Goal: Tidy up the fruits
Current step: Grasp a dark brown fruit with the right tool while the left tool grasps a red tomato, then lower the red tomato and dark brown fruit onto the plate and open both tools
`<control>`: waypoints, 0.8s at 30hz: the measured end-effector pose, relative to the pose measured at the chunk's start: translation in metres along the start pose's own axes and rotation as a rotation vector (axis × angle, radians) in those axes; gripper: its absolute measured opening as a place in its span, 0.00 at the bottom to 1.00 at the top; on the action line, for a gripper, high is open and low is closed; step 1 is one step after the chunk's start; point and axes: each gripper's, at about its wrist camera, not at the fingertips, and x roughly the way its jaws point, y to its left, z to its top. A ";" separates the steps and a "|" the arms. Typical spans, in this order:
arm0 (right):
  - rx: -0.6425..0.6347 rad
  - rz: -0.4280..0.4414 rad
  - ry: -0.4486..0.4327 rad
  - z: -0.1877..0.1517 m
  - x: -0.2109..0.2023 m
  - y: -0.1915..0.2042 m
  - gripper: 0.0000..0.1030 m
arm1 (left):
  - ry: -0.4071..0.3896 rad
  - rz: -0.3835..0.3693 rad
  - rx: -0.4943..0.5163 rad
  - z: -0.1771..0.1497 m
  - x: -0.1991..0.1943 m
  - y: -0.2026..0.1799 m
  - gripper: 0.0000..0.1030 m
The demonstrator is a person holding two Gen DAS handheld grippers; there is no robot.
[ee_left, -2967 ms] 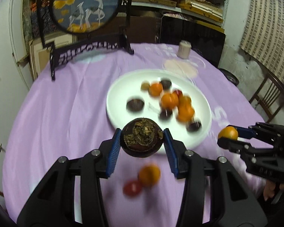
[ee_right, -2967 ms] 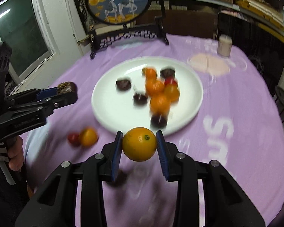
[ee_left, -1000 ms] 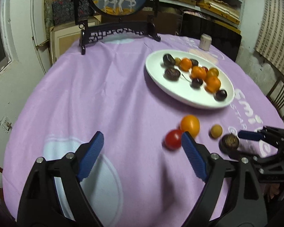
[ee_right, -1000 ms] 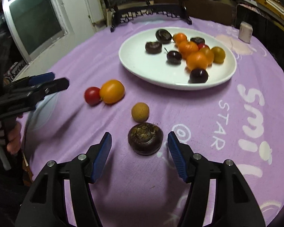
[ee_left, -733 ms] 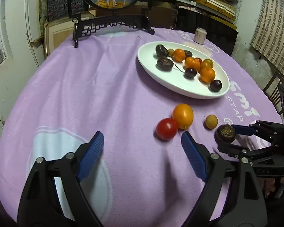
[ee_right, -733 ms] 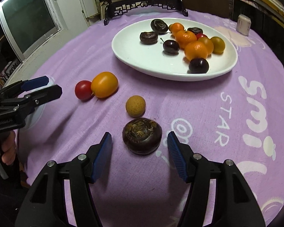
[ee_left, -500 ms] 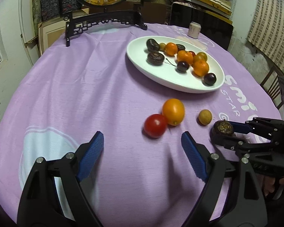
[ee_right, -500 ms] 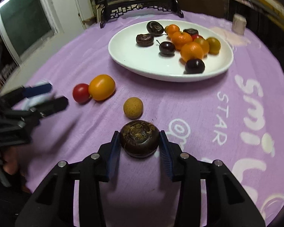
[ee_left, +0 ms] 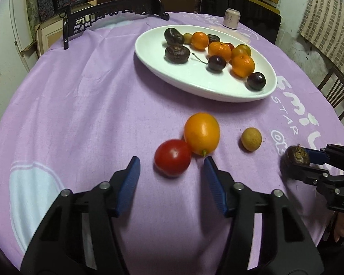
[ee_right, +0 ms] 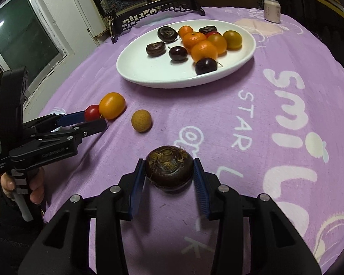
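My right gripper (ee_right: pixel 169 169) is shut on a dark brown water chestnut (ee_right: pixel 169 166); the chestnut also shows in the left wrist view (ee_left: pixel 296 155). My left gripper (ee_left: pixel 172 163) is open, its blue pads either side of a red tomato (ee_left: pixel 173 157) that touches an orange kumquat-like fruit (ee_left: pixel 202 133). A small tan longan (ee_left: pixel 251 139) lies to their right on the cloth. A white oval plate (ee_left: pixel 195 80) farther back holds several oranges, dark cherries and chestnuts.
A purple tablecloth (ee_left: pixel 80 91) with white lettering covers the round table. A dark carved stand (ee_left: pixel 112 11) with a round painted screen stands at the back. A small pale cup (ee_left: pixel 232 18) sits at the far right. A chair (ee_left: pixel 337 89) is beside the table.
My right gripper closed on the water chestnut and holds it. My left gripper came closer to the red tomato and narrowed around it.
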 end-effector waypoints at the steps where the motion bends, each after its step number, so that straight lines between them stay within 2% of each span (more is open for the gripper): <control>1: 0.002 0.002 0.000 0.000 0.000 -0.001 0.41 | -0.006 -0.008 0.004 0.001 0.002 -0.001 0.56; 3: 0.002 0.006 -0.002 -0.001 -0.002 0.000 0.41 | -0.013 -0.013 0.012 0.002 0.002 -0.003 0.44; 4: 0.000 0.008 -0.002 -0.002 -0.002 0.001 0.41 | -0.016 -0.014 0.018 0.002 0.002 -0.004 0.32; 5: -0.001 0.009 -0.002 -0.002 -0.003 0.002 0.41 | -0.017 -0.014 0.021 0.002 0.001 -0.005 0.29; 9: -0.008 0.009 -0.005 -0.003 -0.006 0.006 0.41 | -0.013 -0.040 -0.002 -0.003 -0.005 -0.002 0.29; 17: -0.010 0.002 -0.020 0.000 -0.010 0.006 0.41 | -0.060 -0.095 -0.007 -0.014 -0.041 -0.009 0.29; 24: -0.032 -0.011 -0.055 0.015 -0.022 0.007 0.41 | -0.112 -0.106 0.033 0.009 -0.059 -0.019 0.29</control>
